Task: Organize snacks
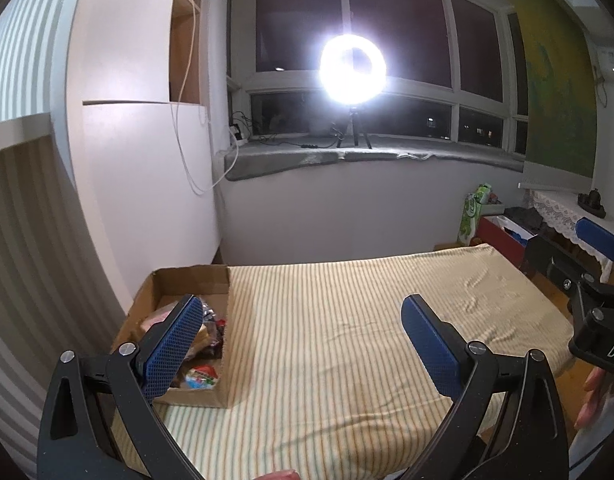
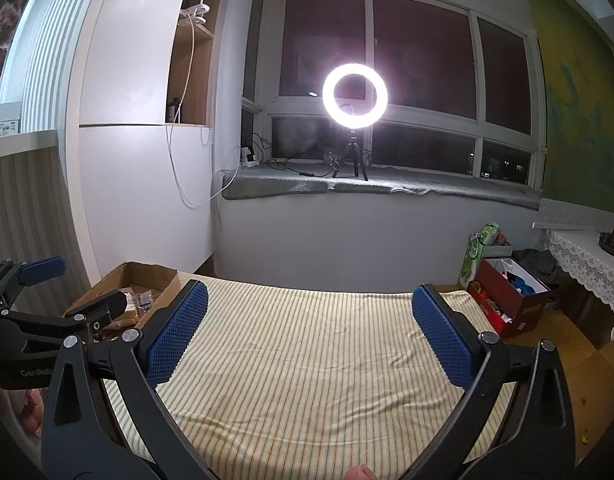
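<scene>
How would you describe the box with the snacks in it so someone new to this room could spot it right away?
Start at the table covered with the striped cloth, below the window. At its far left corner, by the white cabinet, sits an open brown cardboard box holding wrapped snacks. Unlike the red box on the floor to the right, it is plain cardboard and rests on the cloth.

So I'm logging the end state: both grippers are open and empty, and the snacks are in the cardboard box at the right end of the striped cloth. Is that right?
Not quite: the cardboard box with the snacks sits at the left end of the striped cloth, as the left wrist view shows. The rest holds: the left gripper and right gripper are both open and empty.
</scene>
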Demonstrator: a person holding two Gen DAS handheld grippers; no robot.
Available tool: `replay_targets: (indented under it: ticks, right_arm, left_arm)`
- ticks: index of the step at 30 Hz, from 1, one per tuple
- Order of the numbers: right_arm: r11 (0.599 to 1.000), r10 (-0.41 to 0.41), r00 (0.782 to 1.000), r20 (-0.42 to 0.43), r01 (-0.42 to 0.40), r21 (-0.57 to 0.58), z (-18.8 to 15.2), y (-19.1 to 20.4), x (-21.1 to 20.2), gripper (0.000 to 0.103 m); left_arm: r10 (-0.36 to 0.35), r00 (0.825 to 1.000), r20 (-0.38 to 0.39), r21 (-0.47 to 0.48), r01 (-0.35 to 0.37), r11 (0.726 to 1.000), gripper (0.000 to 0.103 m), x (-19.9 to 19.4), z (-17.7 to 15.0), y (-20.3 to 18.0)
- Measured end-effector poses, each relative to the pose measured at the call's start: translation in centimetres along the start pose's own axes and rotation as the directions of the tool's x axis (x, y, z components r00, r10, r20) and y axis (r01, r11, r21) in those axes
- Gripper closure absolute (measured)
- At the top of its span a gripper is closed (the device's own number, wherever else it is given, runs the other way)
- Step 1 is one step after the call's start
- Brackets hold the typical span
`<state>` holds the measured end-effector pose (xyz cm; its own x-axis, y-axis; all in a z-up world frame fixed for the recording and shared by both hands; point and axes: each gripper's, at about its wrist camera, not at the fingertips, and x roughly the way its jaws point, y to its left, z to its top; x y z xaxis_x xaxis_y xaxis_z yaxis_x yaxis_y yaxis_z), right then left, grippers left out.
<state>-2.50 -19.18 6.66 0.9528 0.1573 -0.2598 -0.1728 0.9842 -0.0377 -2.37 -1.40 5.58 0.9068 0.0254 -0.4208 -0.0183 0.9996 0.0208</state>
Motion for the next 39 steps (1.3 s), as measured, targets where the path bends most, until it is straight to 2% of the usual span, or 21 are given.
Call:
replay_targets:
  ticks: [2, 39]
  right_arm:
    - [1.000, 0.005, 1.000, -0.004, -0.005, -0.005, 0.1, 0.2, 0.1, 0.000]
    - [1.000, -0.007, 0.999, 0.041, 0.008, -0.010, 1.2, 1.0, -1.9, 0.000]
  left_arm:
    - [0.010, 1.000, 0.005, -0.001, -0.010, 1.000, 0.001, -0.1, 0.0, 0.0]
    - [0.024, 0.998, 0.056, -0.021, -0.023, 1.000, 0.001, -2.9, 0.8, 0.2]
